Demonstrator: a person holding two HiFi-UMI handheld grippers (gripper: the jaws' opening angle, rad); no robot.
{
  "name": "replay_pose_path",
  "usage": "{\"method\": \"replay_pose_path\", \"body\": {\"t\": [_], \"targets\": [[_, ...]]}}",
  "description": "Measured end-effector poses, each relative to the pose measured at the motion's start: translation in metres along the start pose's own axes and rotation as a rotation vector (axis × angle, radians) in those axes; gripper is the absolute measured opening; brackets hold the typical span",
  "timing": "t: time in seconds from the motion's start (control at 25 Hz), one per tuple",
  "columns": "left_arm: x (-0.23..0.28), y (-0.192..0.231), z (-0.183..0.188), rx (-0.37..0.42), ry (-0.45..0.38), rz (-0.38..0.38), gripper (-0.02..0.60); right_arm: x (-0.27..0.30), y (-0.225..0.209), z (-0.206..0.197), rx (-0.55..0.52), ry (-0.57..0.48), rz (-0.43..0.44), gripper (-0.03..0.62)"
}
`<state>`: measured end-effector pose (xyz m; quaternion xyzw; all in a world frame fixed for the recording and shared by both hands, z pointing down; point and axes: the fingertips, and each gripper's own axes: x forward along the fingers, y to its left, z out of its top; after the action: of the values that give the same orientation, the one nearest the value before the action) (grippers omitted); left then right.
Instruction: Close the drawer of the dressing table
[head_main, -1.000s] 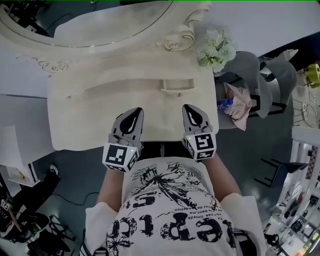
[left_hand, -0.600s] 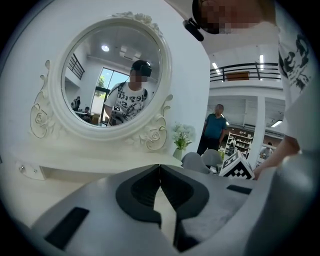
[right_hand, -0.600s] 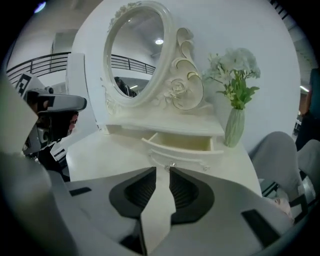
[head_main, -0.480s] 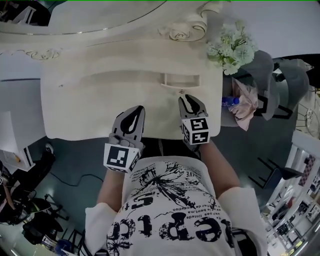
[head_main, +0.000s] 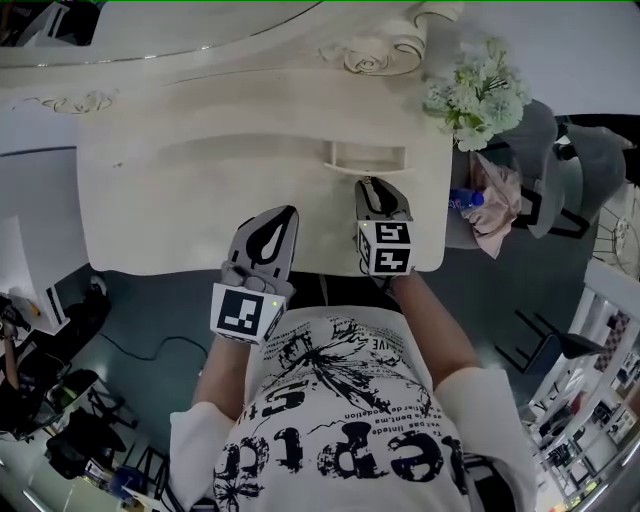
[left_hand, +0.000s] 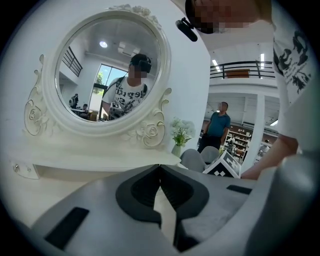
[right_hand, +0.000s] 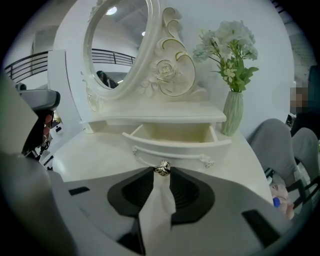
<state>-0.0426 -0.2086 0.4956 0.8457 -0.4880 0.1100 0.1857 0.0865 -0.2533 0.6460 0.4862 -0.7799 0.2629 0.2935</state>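
An open, bright hall with a railed balcony lay behind a cream bench (head_main: 180, 200) topped by an oval carved mirror (left_hand: 107, 65), with a vase of pale flowers (right_hand: 227, 50) at its right end. The small drawer (right_hand: 172, 136) under the mirror shelf stood pulled out towards the person, its inside bare, its long front running side to side across the bench. The right gripper (right_hand: 161, 174) pointed straight at that front from the near side, its fingers parting, a narrow gap between the tips and the drawer's little metal knob (right_hand: 161, 168) sitting right at that gap; I could not tell for sure whether the pads touched it. The left gripper (left_hand: 160, 167) hung over bare bench top well to the left of the drawer, its fingers brought together at the tips on nothing. So the right hand was plainly the nearer, and the closing would likely be a push away from the person, square to the drawer's front, towards the mirror.
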Motion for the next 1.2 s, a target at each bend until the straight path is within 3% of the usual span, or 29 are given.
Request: {"method": "replay_pose_path", "body": {"t": [0.6,1.2], "targets": [[0.006,0.008,-0.004,0.004,0.027,-0.024,0.02,0.01,-0.005,0.01,-0.008,0.004,-0.029,0.107],[0.012,0.02,-0.003,-0.005,0.041,0.008,0.02,0.034,-0.016,0.034,-0.023,0.009,-0.017,0.106]]}}
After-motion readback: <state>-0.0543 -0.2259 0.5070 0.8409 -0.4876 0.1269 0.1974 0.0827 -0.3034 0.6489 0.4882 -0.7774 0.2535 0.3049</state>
